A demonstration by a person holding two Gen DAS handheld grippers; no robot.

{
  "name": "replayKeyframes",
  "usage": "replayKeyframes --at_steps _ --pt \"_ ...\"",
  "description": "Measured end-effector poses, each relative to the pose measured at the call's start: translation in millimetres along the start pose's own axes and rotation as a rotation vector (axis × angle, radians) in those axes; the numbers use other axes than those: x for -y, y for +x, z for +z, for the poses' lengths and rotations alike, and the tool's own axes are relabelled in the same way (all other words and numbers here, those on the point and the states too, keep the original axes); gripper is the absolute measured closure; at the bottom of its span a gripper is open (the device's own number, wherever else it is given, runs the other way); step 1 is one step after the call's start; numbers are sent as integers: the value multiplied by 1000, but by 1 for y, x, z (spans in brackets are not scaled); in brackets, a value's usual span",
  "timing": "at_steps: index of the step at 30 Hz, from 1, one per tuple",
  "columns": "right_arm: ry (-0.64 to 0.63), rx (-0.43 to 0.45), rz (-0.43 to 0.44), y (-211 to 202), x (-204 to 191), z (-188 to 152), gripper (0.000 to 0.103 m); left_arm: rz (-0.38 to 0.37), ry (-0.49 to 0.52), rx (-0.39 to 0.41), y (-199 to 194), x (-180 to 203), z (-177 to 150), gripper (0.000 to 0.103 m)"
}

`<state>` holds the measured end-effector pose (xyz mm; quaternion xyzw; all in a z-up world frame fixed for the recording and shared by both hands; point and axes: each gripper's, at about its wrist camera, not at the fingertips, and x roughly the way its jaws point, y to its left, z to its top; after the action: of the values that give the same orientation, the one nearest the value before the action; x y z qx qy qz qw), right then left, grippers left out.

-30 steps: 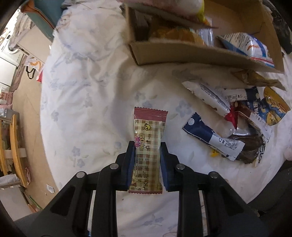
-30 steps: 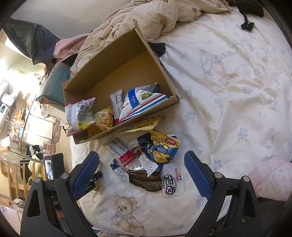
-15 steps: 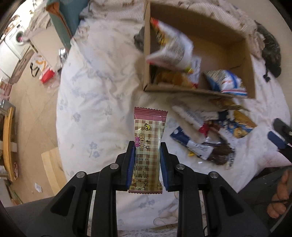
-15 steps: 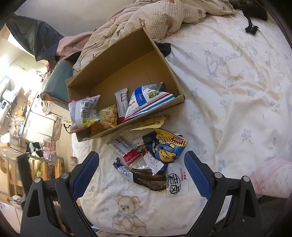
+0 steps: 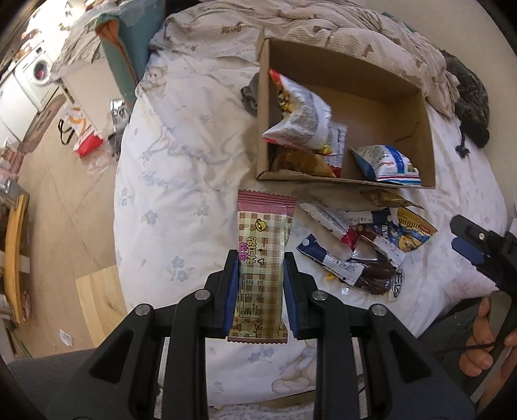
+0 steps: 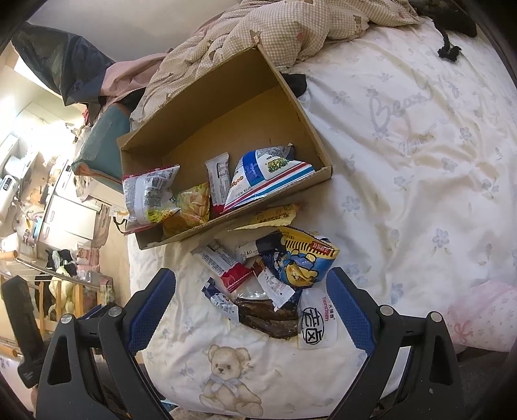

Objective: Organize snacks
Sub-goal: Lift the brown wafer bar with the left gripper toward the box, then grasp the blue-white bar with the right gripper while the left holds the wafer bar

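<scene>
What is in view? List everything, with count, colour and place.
cardboard box: one, brown, open, on the bed.
snack packs in the box: about five; white, yellow, blue-and-red; along the near wall.
loose snack packs: a pile, exact count unclear; blue, red, white, brown; on the sheet in front of the box.
pink checked snack bar: one, in the left tongs.
bed sheet: one, white with blue flowers.
quilt: one, beige checked, behind the box.
left tongs: black with blue pads, shut on the bar.
right tongs: black with blue pads, open, above the pile.
</scene>
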<state>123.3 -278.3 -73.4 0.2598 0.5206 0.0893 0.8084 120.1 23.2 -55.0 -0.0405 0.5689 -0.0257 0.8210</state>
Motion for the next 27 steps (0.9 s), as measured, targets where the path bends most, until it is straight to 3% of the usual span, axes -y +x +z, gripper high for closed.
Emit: replayKeyframes --at_steps 5,9,11,13,15,16,19,21,27 --pt "19 -36 15 8 3 -1 6 -27 -51 7 4 -7 2 81" --pt "10 -144 83 31 -5 -4 7 -43 -81 29 0 -11 6 81" --pt "-71 -213 92 46 -22 -9 12 -59 -91 23 0 -11 8 81" --pt "-218 -285 30 64 -45 -16 16 -65 -101 25 0 -12 9 81" --pt "-330 -330 -18 80 -61 -25 32 -66 -106 31 -2 -13 11 81" --pt "-385 -354 -42 90 -70 -30 34 -68 -110 33 -2 -14 11 81" --pt "-547 -376 -122 111 -91 -45 36 -69 -122 34 -3 -17 13 81" --pt "-623 -395 -123 122 -104 -53 46 -61 -131 34 -1 -20 14 81" --pt "-805 -389 -150 151 -131 -72 62 -35 -149 37 2 -24 17 81"
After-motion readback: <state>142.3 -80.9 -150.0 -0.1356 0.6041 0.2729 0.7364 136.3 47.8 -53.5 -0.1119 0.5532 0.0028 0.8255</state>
